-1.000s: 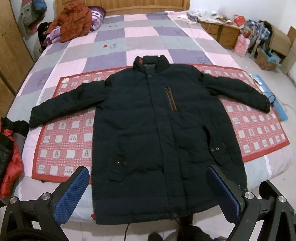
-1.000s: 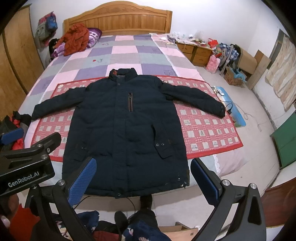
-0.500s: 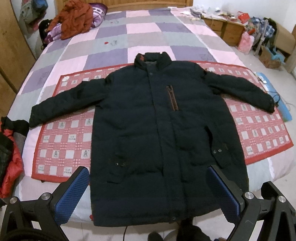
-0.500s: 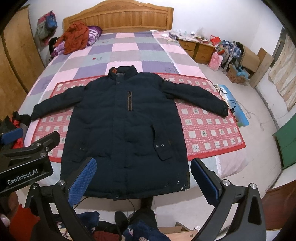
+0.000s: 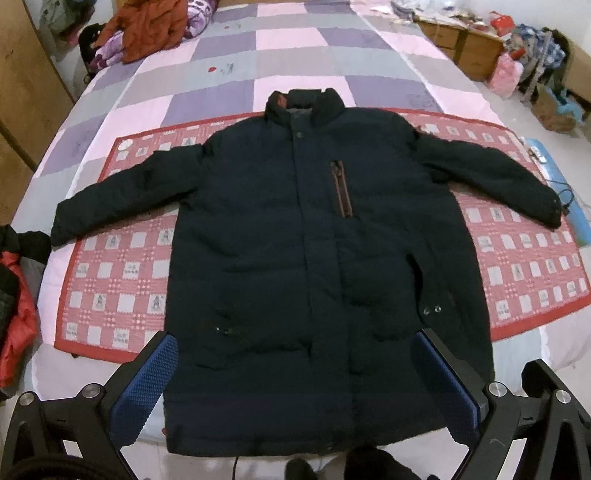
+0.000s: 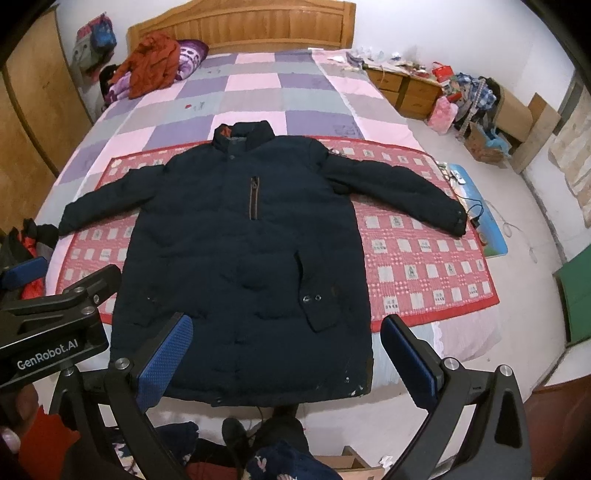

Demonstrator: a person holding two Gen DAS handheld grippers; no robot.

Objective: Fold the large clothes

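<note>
A dark navy padded coat [image 6: 243,258] lies face up on a red checked mat [image 6: 417,258], spread across the patchwork bedspread [image 6: 255,96], both sleeves stretched out sideways and the collar toward the wooden headboard [image 6: 240,26]. The right gripper [image 6: 286,347] hangs over the hem, blue pads [image 6: 164,363] wide apart, holding nothing. The left gripper [image 6: 55,314] (jaws out of sight) pokes in alongside.

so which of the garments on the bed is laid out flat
The dark navy coat, spread across the red checked mat. The orange jacket is bunched by the headboard.
</note>
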